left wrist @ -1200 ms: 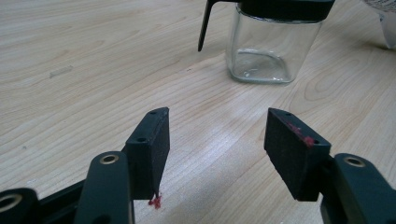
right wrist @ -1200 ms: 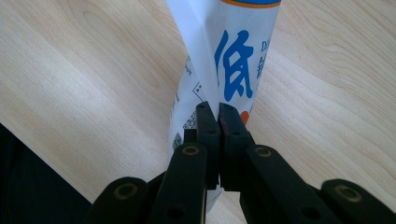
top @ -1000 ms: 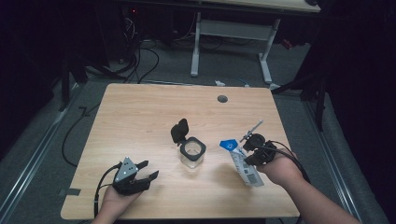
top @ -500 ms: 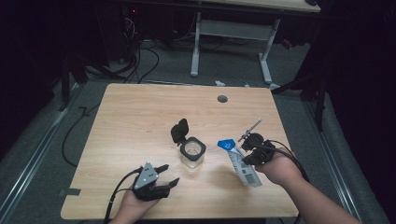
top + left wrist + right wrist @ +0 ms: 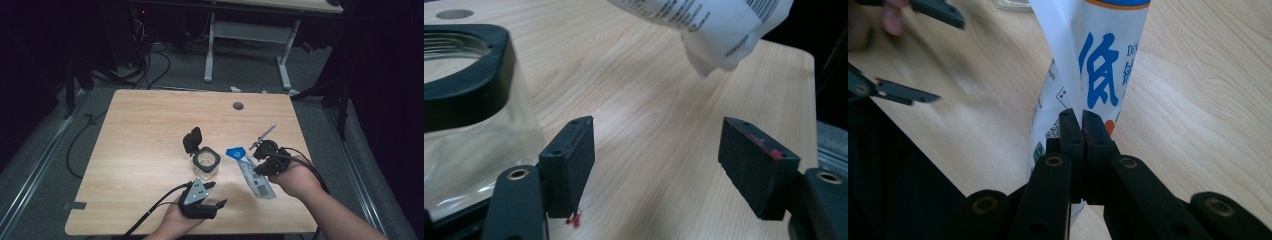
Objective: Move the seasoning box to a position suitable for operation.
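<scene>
Two hand-held grippers share the work in the high view. The right hand-held gripper is clamped on a white and blue pouch, held just right of the clear jar, whose black flip lid stands open. The left hand-held gripper sits low on the desk, just below the jar, jaws spread and having just been opening, with nothing between them. Judging by this, the jar is uncapped and the pouch is picked up, but steadying the jar and pouring are yet to come. Whether the jar holds anything is too small to tell here.

Seen from the left gripper view, the left hand-held gripper has its pads wide apart over bare wood. The jar stands just left of the left jaw, cut off by the frame edge, and a corner of the pouch hangs above, its top cropped.

From the right gripper view, the right hand-held gripper has its jaws pressed together on the pouch. The pouch's opening is hidden beyond the top edge, so whether it is torn cannot be told. The other gripper is blurred at upper left.
</scene>
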The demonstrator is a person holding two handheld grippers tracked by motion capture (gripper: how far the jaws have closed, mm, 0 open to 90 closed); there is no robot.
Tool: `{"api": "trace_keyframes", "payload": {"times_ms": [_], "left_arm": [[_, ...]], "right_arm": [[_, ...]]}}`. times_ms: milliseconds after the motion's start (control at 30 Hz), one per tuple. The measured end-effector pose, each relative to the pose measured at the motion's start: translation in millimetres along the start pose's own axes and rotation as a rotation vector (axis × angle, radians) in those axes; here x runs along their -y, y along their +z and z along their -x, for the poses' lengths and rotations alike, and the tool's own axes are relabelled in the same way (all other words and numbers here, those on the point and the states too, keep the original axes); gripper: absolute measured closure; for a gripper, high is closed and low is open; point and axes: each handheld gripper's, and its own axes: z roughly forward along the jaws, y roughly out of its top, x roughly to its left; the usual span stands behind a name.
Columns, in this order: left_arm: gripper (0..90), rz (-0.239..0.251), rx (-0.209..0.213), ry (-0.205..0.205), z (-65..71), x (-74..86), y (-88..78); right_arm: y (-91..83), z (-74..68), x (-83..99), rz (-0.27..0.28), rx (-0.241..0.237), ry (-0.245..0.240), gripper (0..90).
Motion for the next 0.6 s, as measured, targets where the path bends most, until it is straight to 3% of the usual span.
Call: {"api": "trace_keyframes", "payload": {"times_ms": [133,433,600], "left_arm": [[30.3,0.030,0.018,-0.036,2.0,-1.9,6.0],[26.7,0.052,0.045,-0.002,13.2,-7.9,20.2],[25.1,0.040,0.049,0.011,18.9,-11.3,32.3]], "right_arm": [[-1.0,-4.2,-4.4,0.009,-0.013,0.003,90.0],[-1.0,-11.8,-15.1,-0.006,-0.034,-0.031,90.0],[-3.3,-16.0,-22.5,0.001,-0.048,-0.044,90.0]]}}
